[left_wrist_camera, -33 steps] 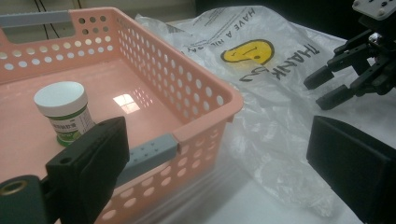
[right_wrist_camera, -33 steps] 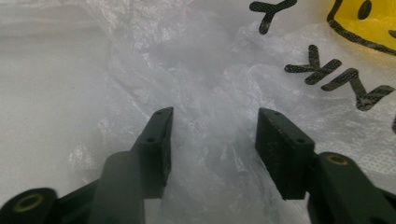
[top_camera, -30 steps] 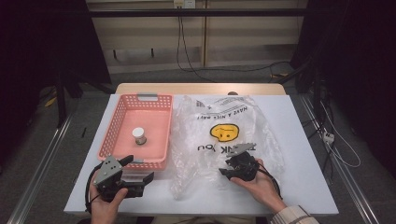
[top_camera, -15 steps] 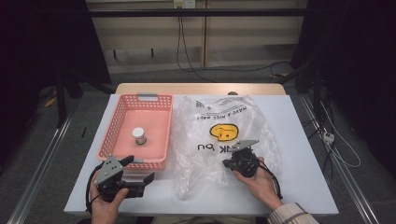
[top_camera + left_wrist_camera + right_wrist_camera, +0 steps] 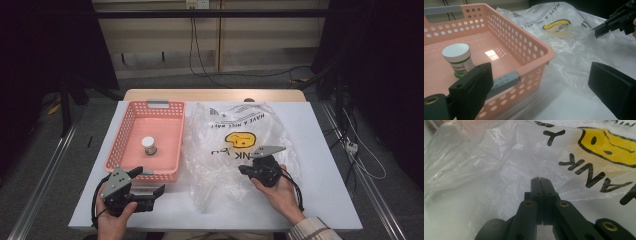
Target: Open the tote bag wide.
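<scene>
High view: the clear plastic bag (image 5: 235,150) with the yellow smiley print lies flat on the white table (image 5: 330,150), just right of the pink basket (image 5: 131,127), which holds a small white-capped jar (image 5: 148,145). Your right gripper (image 5: 245,171) rests on the bag's near half; your left gripper (image 5: 150,187) sits at the basket's near rim, apart from the bag. Left gripper view: its jaws stand wide apart with nothing between them, the basket corner (image 5: 544,53) and the jar (image 5: 457,60) just ahead, the bag (image 5: 574,47) beyond to the right. Right gripper view: the right gripper (image 5: 540,180) has its jaws pressed together; you cannot tell from here whether a fold of film is caught between the tips or they merely lie on it. Judgement: if you mean to open the bag, pinch one layer only near its edge, lift slowly, and bring the open left jaws across to take the opposite layer, keeping clear of the basket.
</scene>
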### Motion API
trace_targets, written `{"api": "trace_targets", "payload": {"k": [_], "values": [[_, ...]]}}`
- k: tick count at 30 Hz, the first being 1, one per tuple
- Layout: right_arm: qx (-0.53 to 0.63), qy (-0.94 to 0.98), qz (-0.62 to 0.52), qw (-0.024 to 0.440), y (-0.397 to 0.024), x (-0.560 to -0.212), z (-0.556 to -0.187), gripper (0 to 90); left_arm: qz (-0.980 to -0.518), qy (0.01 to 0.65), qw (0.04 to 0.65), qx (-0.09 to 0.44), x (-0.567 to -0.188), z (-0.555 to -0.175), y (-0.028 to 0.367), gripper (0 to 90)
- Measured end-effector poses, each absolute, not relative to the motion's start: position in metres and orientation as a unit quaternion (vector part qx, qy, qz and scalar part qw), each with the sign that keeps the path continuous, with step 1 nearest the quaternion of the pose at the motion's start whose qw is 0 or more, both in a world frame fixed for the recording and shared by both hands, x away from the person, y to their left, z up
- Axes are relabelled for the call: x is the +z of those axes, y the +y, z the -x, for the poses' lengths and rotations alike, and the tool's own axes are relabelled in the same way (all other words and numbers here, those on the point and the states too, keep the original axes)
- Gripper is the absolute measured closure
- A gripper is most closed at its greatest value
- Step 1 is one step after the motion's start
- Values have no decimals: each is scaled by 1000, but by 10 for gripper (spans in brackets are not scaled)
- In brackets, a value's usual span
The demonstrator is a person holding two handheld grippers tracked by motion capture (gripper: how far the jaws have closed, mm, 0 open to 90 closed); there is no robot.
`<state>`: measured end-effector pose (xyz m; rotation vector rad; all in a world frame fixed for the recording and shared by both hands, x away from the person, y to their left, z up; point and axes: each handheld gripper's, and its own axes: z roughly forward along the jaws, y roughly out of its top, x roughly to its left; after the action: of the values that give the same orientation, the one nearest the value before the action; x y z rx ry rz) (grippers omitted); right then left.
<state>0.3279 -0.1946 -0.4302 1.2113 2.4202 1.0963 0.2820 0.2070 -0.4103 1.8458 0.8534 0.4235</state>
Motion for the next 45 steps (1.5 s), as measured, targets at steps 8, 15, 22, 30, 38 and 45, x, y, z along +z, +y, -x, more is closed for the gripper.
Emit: {"api": "trace_targets", "payload": {"k": [8, 15, 22, 30, 38, 45], "values": [[402, 814, -401, 122, -193, -415, -331, 900, -767, 353, 506, 176, -410, -282, 208, 57], [416, 813, -386, 132, -187, -400, -337, 900, -766, 354, 508, 174, -411, -282, 206, 57], [429, 811, -377, 126, -186, -395, -345, 900, -767, 353, 507, 174, -411, -282, 208, 57], [442, 806, -371, 128, -189, -385, -350, 900, -767, 354, 507, 174, -411, -282, 207, 57], [461, 798, -363, 139, -193, -364, -356, 900, -765, 355, 509, 172, -411, -282, 210, 57], [478, 787, -362, 145, -195, -354, -363, 900, -764, 358, 509, 170, -412, -282, 210, 57]]}}
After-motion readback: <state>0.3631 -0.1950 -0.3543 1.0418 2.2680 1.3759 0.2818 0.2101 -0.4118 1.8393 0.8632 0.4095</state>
